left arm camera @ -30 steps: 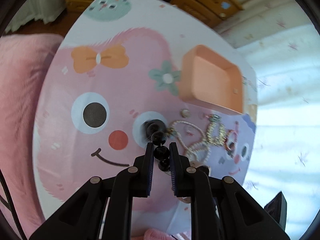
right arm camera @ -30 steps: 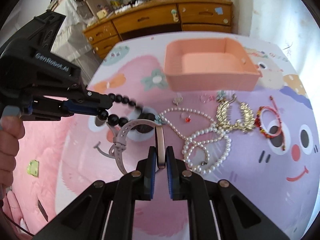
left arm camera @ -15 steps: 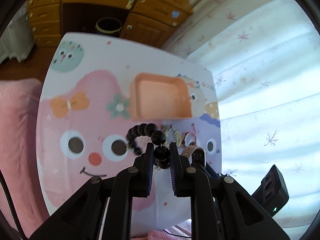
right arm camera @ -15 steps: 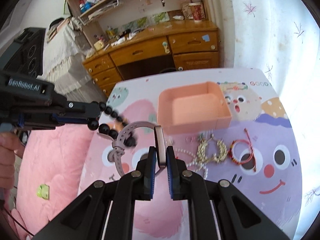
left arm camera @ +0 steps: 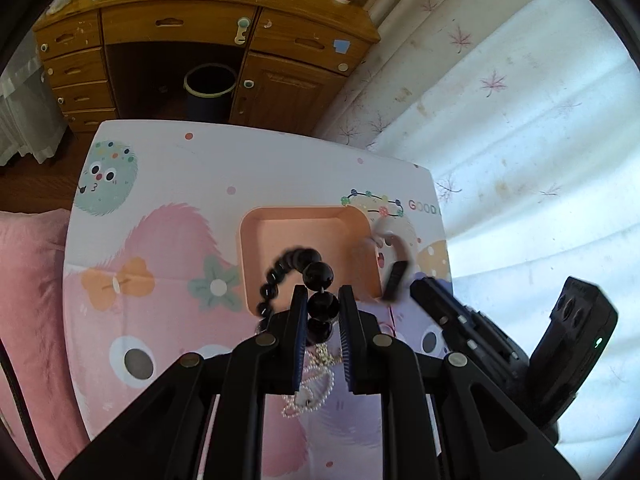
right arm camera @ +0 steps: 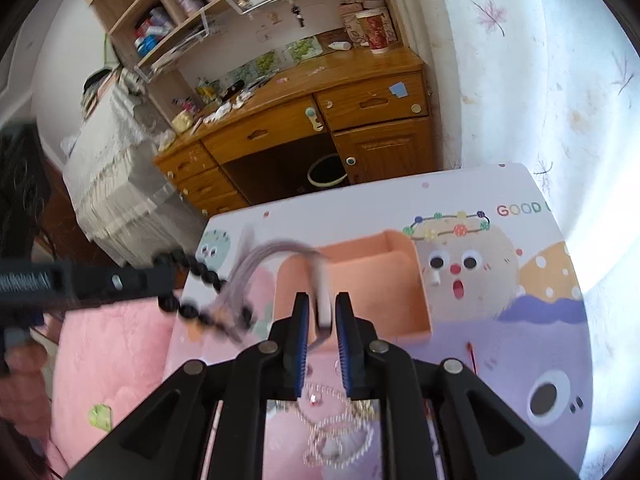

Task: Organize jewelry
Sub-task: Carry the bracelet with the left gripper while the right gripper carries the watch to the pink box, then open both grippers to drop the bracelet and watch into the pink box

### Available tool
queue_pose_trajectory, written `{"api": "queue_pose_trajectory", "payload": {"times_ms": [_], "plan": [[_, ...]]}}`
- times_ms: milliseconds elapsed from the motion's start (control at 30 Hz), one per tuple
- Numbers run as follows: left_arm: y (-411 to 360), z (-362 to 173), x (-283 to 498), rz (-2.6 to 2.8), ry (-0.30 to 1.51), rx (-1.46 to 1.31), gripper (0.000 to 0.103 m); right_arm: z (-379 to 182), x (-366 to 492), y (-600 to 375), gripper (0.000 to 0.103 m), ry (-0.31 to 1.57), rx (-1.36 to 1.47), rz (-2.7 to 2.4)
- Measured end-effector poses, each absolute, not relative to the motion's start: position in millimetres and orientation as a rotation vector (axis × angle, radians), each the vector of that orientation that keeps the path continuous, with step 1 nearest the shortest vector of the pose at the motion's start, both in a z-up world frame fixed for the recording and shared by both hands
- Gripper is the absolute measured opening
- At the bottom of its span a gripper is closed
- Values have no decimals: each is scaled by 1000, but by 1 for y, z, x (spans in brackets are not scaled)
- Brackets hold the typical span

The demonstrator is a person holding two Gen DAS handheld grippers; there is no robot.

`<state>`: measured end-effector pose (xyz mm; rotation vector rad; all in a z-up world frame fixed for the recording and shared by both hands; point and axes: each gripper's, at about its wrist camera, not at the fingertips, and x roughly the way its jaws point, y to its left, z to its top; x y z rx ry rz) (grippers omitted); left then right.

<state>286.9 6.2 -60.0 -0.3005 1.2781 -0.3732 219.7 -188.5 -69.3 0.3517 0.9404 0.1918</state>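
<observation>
Jewelry in two places: some lifted in the grippers, the rest lying on the cartoon-printed table [left arm camera: 168, 168]. Black bead bracelet [left arm camera: 304, 270] hangs from the left gripper [left arm camera: 323, 300], jaws nearly closed with one bead pinched between the pads; the loop dangles in the air in front of the peach tray [left arm camera: 256, 240]. Seen from the right wrist, the same beads [right arm camera: 200, 276] trail off the left gripper's tip [right arm camera: 160, 280], blurred.

Right gripper [right arm camera: 322, 306] has a watch: the pale watch body [right arm camera: 323, 296] stands on edge between the pads, grey strap [right arm camera: 260, 258] arching up and to the left, smeared by motion. Its jaws have just been opening a little; there is a sliver of gap on either side of the watch body, so whether the pads press on it cannot be told. Watch is above the tray's near-left corner [right arm camera: 288, 276]. From the left wrist the watch [left arm camera: 394, 268] appears beside the tray's right wall, with the right gripper [left arm camera: 460, 320] just beyond.

Tray looks empty inside. White pearl string [right arm camera: 336, 432] lies on the table below the right gripper; also glimpsed under the left one [left arm camera: 312, 392]. Wooden desk [left arm camera: 180, 28] behind the table; pink bedding [right arm camera: 112, 356] to the left.
</observation>
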Motion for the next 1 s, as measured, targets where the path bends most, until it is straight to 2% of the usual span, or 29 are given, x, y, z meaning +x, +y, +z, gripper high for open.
{"api": "queue_pose_trajectory", "payload": {"times_ms": [233, 300, 367, 600, 667, 833, 933, 1000], "plan": [[-17, -98, 311, -344, 1335, -296, 13, -103, 249, -206, 14, 1005, 335, 210], [-22, -103, 316, -316, 1340, -290, 21, -112, 250, -213, 14, 1023, 367, 213], [-26, -104, 319, -294, 1338, -269, 41, -115, 251, -219, 14, 1028, 386, 206], [-22, -99, 312, -246, 1316, -219, 57, -115, 245, -234, 14, 1047, 388, 163], [-18, -96, 304, -238, 1300, -198, 64, -112, 241, -235, 17, 1044, 388, 151], [-4, -84, 269, -223, 1258, -141, 76, -102, 218, -241, 42, 1029, 407, 112], [10, -77, 242, -238, 1248, -131, 83, -92, 194, -242, 50, 1019, 403, 77], [19, -72, 221, -245, 1233, -110, 84, -84, 174, -240, 55, 1005, 402, 60]]}}
